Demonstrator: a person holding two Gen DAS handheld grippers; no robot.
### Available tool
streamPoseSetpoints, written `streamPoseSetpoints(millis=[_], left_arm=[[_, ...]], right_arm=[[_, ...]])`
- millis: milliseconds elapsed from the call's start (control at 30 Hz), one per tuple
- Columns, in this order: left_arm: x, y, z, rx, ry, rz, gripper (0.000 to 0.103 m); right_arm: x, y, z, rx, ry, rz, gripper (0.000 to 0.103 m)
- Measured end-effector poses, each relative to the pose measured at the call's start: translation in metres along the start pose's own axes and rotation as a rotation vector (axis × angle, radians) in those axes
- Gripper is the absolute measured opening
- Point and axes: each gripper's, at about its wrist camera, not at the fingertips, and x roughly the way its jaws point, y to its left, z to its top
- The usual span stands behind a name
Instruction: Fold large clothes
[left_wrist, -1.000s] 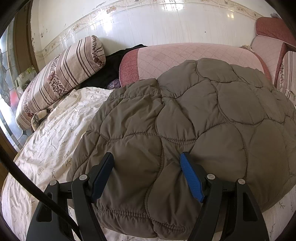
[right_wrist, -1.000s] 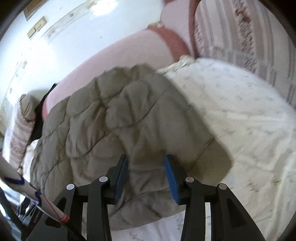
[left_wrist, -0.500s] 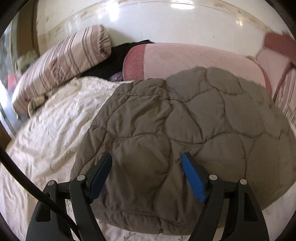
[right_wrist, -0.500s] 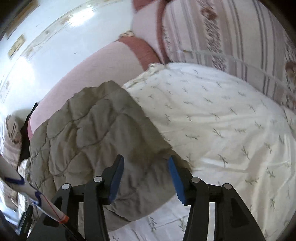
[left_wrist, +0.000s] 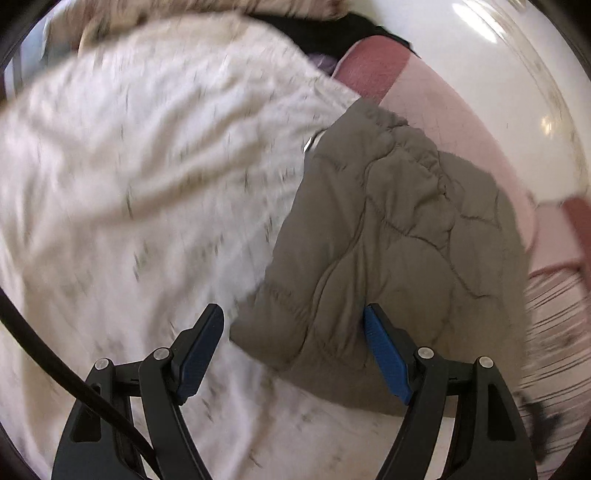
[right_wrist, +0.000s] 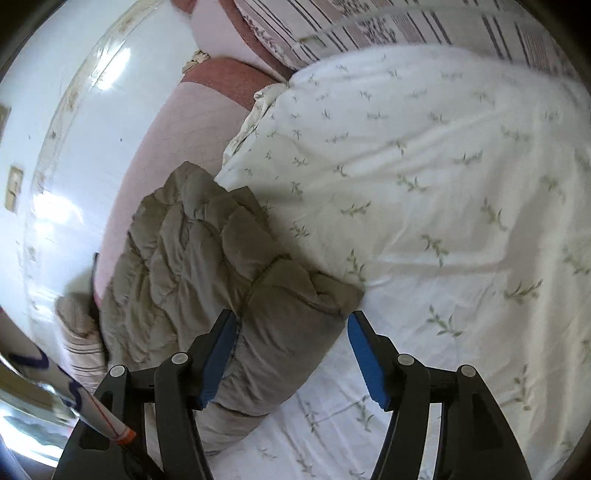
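A grey-brown quilted jacket (left_wrist: 399, 251) lies folded on a white floral bedsheet (left_wrist: 140, 192). In the left wrist view my left gripper (left_wrist: 293, 325) is open, its jaws wide apart over the jacket's near left corner. In the right wrist view the jacket (right_wrist: 221, 266) lies left of centre on the sheet (right_wrist: 443, 206). My right gripper (right_wrist: 291, 328) is open, its jaws on either side of the jacket's near right corner, holding nothing.
A pink cushion (left_wrist: 417, 99) runs along the white wall behind the jacket, and also shows in the right wrist view (right_wrist: 177, 125). A striped pillow (right_wrist: 388, 29) lies at the far right. Dark clothing (left_wrist: 325, 29) lies at the back left.
Both views have swung outward: the left one to the left, the right one to the right. The jacket now shows more at the side of each view. Both grippers stay open.
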Motion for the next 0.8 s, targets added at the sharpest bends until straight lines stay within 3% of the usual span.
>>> streamPoseSetpoints(millis=[233, 400, 533, 567, 600, 700, 767, 800], left_arm=[[0.016, 0.008, -0.009, -0.114, 0.077, -0.110, 0.078], [0.031, 0.019, -0.007, -0.197, 0.107, -0.183, 0.083], [0.035, 0.016, -0.005, -0.209, 0.087, -0.196, 0.086], [0.036, 0.012, -0.004, -0.196, 0.077, -0.186, 0.086], [0.037, 0.009, -0.003, -0.182, 0.066, -0.175, 0.086], [0.034, -0.005, 0.000, -0.111, 0.019, -0.107, 0.065], [0.024, -0.021, 0.000, -0.014, -0.038, -0.045, 0.049], [0.021, -0.029, -0.001, 0.031, -0.064, -0.013, 0.047]], right_arm=[[0.004, -0.006, 0.000, 0.042, -0.002, 0.051, 0.069], [0.017, -0.013, 0.004, 0.086, 0.006, 0.061, 0.077], [0.031, -0.018, 0.006, 0.121, -0.003, 0.077, 0.082], [0.034, -0.018, 0.006, 0.127, -0.001, 0.092, 0.079], [0.036, -0.018, 0.006, 0.127, 0.000, 0.106, 0.069], [0.033, -0.006, 0.007, 0.069, -0.012, 0.106, 0.039], [0.026, 0.010, 0.006, -0.019, -0.036, 0.058, 0.033], [0.020, 0.023, 0.004, -0.095, -0.067, 0.017, 0.031]])
